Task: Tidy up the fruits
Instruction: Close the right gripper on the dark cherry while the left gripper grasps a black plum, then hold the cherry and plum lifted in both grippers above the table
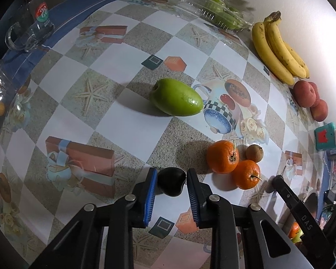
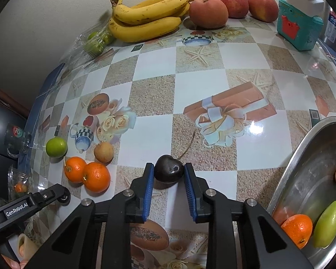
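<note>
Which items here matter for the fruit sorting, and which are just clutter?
Job: dark cherry, two orange mandarins, green oval fruit, yellow banana bunch, red peaches, round steel bowl.
Clutter: clear glass mug, teal plastic box.

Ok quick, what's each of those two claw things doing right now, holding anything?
Left gripper: closed on a dark cherry on the table.
Right gripper: closed on a stemmed cherry, also on the table.

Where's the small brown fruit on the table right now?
Right wrist view, left side: the small brown fruit sits beside the two oranges, right of the green fruit.
</note>
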`<state>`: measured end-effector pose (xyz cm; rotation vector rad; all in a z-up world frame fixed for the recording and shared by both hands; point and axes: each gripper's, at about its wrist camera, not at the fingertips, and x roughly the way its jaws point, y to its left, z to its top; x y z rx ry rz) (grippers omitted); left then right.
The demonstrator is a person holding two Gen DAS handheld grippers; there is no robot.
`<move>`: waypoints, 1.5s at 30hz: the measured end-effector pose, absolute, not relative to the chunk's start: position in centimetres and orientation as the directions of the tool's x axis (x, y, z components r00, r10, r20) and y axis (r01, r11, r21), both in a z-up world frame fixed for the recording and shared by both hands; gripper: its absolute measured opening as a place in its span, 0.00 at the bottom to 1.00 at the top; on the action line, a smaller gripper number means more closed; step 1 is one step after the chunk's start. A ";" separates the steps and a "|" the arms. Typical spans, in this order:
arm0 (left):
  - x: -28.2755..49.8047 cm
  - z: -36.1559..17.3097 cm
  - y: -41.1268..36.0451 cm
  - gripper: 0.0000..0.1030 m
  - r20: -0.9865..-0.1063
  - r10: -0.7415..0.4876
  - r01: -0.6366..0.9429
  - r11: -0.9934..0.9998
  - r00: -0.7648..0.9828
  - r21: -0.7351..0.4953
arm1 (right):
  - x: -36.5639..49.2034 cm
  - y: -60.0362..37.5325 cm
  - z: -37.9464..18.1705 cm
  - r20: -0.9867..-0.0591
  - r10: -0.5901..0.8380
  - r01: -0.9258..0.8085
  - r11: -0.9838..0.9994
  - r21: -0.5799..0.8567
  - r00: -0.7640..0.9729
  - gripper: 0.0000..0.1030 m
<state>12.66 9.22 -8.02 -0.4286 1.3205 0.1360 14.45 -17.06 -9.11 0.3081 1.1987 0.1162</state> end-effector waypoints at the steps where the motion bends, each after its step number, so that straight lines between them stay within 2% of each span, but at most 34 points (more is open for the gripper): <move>1: 12.6 -8.0 9.4 0.28 -0.956 -0.149 -0.339 0.912 0.253 -0.232 | 14.5 -17.1 -9.1 -0.896 0.254 0.077 0.951 0.301 0.363 0.27; 10: 12.4 -7.8 9.6 0.29 -0.951 -0.173 -0.348 0.902 0.255 -0.257 | 13.6 -17.5 -8.6 -0.897 0.265 0.082 0.946 0.312 0.354 0.26; 23: 12.9 -8.0 8.2 0.29 -0.967 -0.107 -0.304 0.936 0.231 -0.176 | 11.9 -18.7 -6.7 -0.884 0.294 0.103 0.931 0.351 0.363 0.26; 32: 12.8 -8.1 8.5 0.30 -0.964 -0.122 -0.305 0.933 0.236 -0.193 | 11.6 -17.8 -6.2 -0.885 0.294 0.077 0.936 0.343 0.362 0.26; 34: 12.8 -8.1 8.4 0.36 -0.966 -0.118 -0.292 0.939 0.229 -0.183 | 11.6 -17.8 -6.2 -0.886 0.293 0.077 0.937 0.341 0.360 0.26; 35: 12.9 -8.2 8.3 0.47 -0.967 -0.117 -0.292 0.939 0.228 -0.183 | 11.6 -17.8 -6.3 -0.886 0.293 0.077 0.937 0.341 0.359 0.26; 36: 12.9 -8.2 8.3 0.51 -0.966 -0.121 -0.292 0.938 0.229 -0.187 | 11.6 -17.8 -6.3 -0.887 0.293 0.078 0.937 0.341 0.358 0.26; 40: 13.0 -8.2 8.2 0.51 -0.964 -0.120 -0.288 0.939 0.237 -0.188 | 11.6 -17.9 -6.3 -0.886 0.293 0.079 0.936 0.342 0.360 0.26; 45: 13.2 -8.4 7.8 0.51 -0.971 -0.070 -0.272 0.953 0.227 -0.132 | 11.6 -17.7 -6.4 -0.888 0.295 0.071 0.938 0.340 0.353 0.26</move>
